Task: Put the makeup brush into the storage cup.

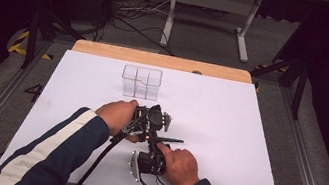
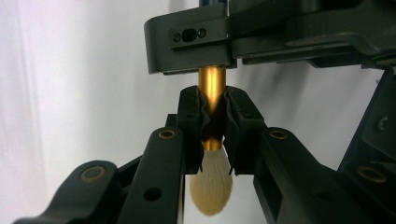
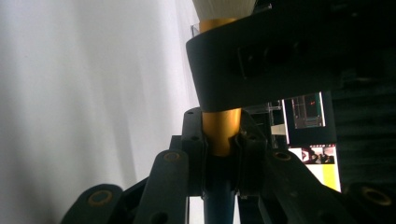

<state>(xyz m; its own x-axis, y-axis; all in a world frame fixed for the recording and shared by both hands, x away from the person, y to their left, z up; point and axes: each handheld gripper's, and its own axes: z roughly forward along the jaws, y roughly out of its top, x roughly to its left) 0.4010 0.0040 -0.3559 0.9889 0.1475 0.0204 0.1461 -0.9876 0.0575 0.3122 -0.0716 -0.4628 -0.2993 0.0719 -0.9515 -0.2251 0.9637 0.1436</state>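
item: makeup brush (image 2: 211,98), gold collar, dark blue handle, pale bristle tuft. location: held off the white table sheet (image 1: 226,133) near its middle, between the two hands, just in front of the clear divided box (image 1: 141,82).

tongs, left: left gripper (image 2: 212,122) clamped on the gold collar of the brush, right behind the tuft; the tuft (image 2: 211,186) sticks out toward the camera.

tongs, right: right gripper (image 3: 219,140) pressed together on the brush where gold collar meets blue handle (image 3: 219,196). no earlier picture to compare.

status of work: brush is lifted and gripped by both tongs at once, the two grips set close along the collar. judged as a hand-over or a re-grip in the middle of the job. the clear divided box looks empty from the high view, so placing the brush in one of its cells is likely what is left; one gripper would have to let go first. which cell is meant cannot be told.

surface: white sheet over a wooden board (image 1: 157,60), whose far edge shows bare. apart from the box, hands and grippers, nothing lies on it.

room: dark. grey carpet, loose cables (image 1: 134,16) on the floor behind the table, a white frame stand (image 1: 211,14), black tripod legs at both sides, metal rails along the table edges.

person: dark blue sleeves with a white stripe (image 1: 50,154).
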